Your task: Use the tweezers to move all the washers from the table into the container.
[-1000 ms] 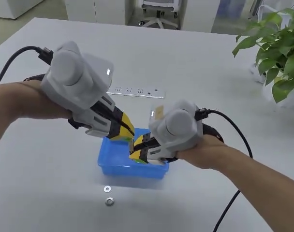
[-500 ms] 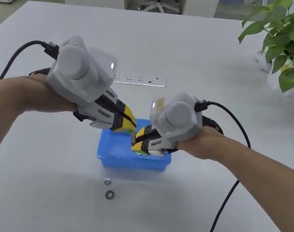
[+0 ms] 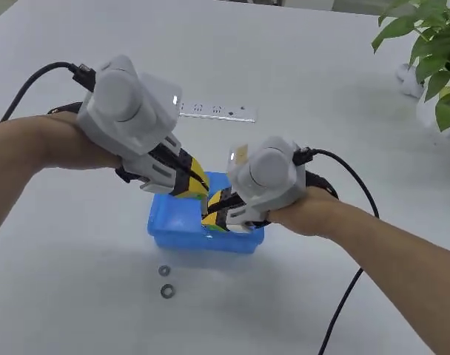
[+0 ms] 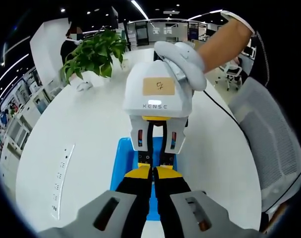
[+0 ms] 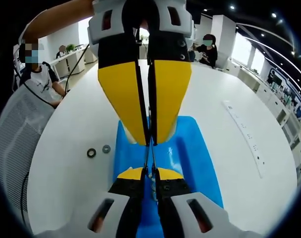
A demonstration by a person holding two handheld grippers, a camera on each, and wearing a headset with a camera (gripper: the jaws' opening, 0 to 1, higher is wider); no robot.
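The blue container (image 3: 169,225) sits mid-table. Over it my left gripper (image 3: 195,191) and right gripper (image 3: 212,214) meet tip to tip. In the right gripper view, thin metal tweezers (image 5: 150,148) run from my right gripper (image 5: 150,172) up between the left gripper's yellow jaws; both grippers look shut on them. In the left gripper view, my left gripper (image 4: 153,170) is shut, facing the right one above the container (image 4: 122,163). Two washers (image 3: 164,271) (image 3: 167,291) lie on the table in front of the container, beside its long side in the right gripper view (image 5: 91,152) (image 5: 106,148).
A white power strip (image 3: 214,112) lies on the table beyond the container. A potted plant (image 3: 432,52) stands at the far right corner. Black cables trail from both grippers. People sit at desks in the background.
The head camera has shifted, so the whole picture moved. Both grippers stay tip to tip over the container; the washers have not moved.
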